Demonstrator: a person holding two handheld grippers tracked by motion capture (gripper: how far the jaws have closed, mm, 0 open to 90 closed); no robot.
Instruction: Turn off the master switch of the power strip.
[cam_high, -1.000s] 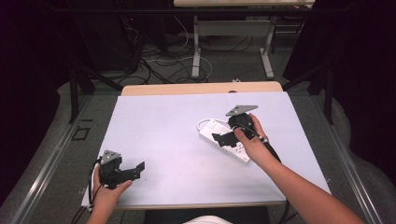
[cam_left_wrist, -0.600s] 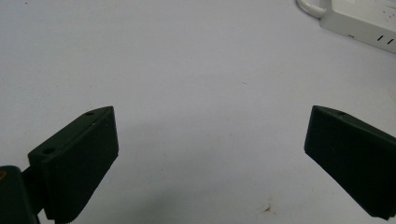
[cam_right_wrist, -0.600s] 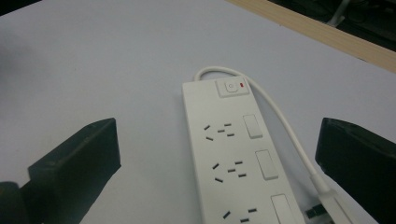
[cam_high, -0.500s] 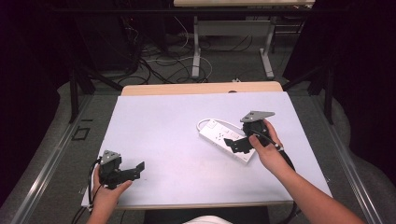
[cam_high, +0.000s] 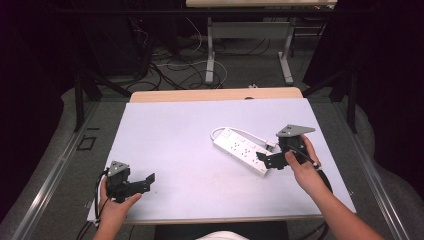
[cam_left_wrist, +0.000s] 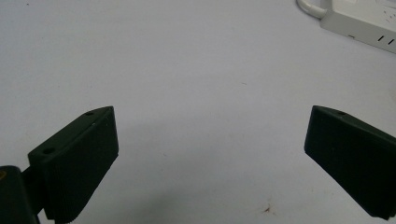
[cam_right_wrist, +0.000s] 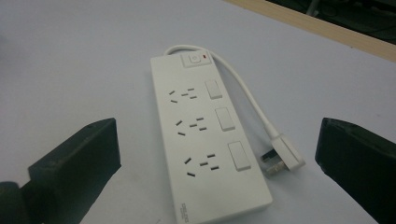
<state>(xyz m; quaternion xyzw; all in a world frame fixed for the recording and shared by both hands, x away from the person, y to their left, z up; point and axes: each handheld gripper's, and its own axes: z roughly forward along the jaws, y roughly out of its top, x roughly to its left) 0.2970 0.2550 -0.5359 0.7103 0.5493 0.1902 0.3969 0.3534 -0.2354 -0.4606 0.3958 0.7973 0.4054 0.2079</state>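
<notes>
A white power strip (cam_high: 241, 151) (cam_right_wrist: 205, 135) lies flat on the pale table, right of centre, with its short cord curling back to a white plug (cam_right_wrist: 286, 158) beside it. My right gripper (cam_high: 263, 160) (cam_right_wrist: 217, 177) hovers just in front of the strip's near end, jaws wide open around nothing. My left gripper (cam_high: 144, 182) (cam_left_wrist: 210, 163) sits at the table's front left, also open and empty. A corner of the power strip (cam_left_wrist: 359, 21) shows at the top right of the left gripper view.
The table (cam_high: 175, 145) has a wooden strip (cam_high: 215, 95) along its far edge. Beyond it stand desk legs and tangled cables (cam_high: 200, 65) on the floor. A metal rail (cam_high: 55, 170) runs along the left side.
My right gripper has drawn back toward the front right, away from the power strip, which now lies uncovered. The left gripper has stayed put.
</notes>
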